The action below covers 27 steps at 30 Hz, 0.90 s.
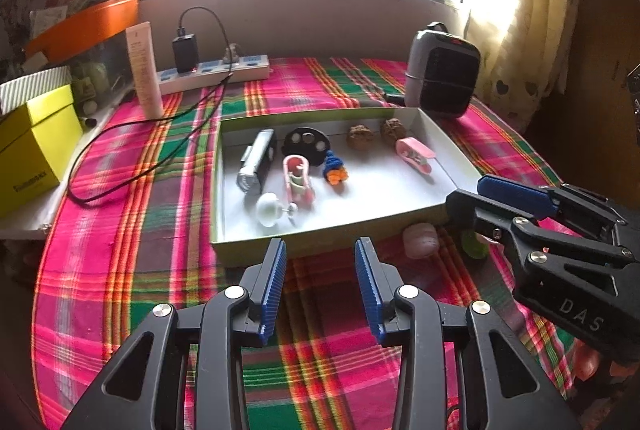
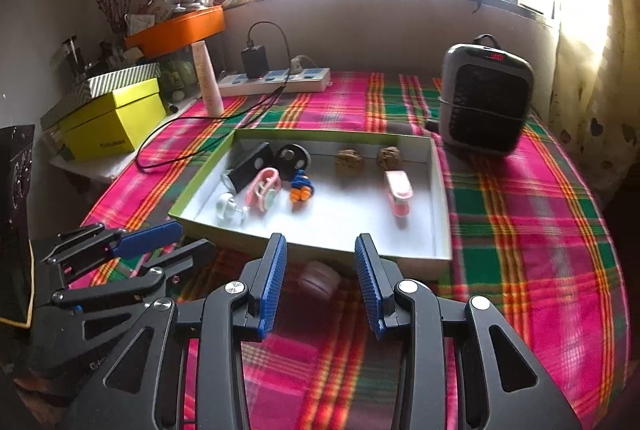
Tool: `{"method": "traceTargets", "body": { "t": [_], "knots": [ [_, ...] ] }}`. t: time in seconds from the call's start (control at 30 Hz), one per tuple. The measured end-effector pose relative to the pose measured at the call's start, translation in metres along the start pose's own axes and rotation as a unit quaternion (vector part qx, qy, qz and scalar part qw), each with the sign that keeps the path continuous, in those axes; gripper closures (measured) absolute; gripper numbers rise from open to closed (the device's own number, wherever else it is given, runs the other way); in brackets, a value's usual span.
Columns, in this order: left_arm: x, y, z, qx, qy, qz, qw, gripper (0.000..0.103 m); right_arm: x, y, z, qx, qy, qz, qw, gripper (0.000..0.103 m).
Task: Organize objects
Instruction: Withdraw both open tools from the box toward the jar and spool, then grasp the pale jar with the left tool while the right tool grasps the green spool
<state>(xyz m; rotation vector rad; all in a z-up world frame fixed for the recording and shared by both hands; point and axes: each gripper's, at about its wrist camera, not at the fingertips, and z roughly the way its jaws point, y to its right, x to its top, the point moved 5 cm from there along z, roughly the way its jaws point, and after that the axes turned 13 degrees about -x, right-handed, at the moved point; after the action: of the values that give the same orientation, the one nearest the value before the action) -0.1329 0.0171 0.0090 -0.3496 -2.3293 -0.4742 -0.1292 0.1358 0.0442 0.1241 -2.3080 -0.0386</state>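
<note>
A heater (image 2: 486, 98), power strip (image 2: 276, 80) and yellow box (image 2: 116, 120) stand on the cloth.

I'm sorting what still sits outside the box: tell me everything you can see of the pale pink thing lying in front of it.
The pale pink thing is small, rounded and slightly translucent, with faint ridges; what it is made of I cannot tell. It lies on the plaid cloth just outside the tray's near wall, beyond the right gripper's open, empty jaws. A green object lies beside it.
</note>
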Motion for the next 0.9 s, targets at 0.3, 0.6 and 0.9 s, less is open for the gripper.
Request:
{"method": "traceTargets", "body": {
  "t": [0.3,0.6,0.9],
  "knots": [
    [-0.001,0.017,0.004,-0.026,-0.003,0.014,0.9996,0.067,-0.009,0.028,-0.003,-0.026,-0.005,0.025,0.999,0.06],
    [-0.005,0.027,0.012,-0.054,-0.016,0.008,0.9984,0.061,-0.019,0.044,0.002,-0.028,-0.015,0.03,0.999,0.06],
    [-0.006,0.033,0.03,-0.063,-0.038,0.005,0.9973,0.06,-0.028,0.056,0.013,-0.017,-0.025,0.031,0.999,0.055]
  ]
}}
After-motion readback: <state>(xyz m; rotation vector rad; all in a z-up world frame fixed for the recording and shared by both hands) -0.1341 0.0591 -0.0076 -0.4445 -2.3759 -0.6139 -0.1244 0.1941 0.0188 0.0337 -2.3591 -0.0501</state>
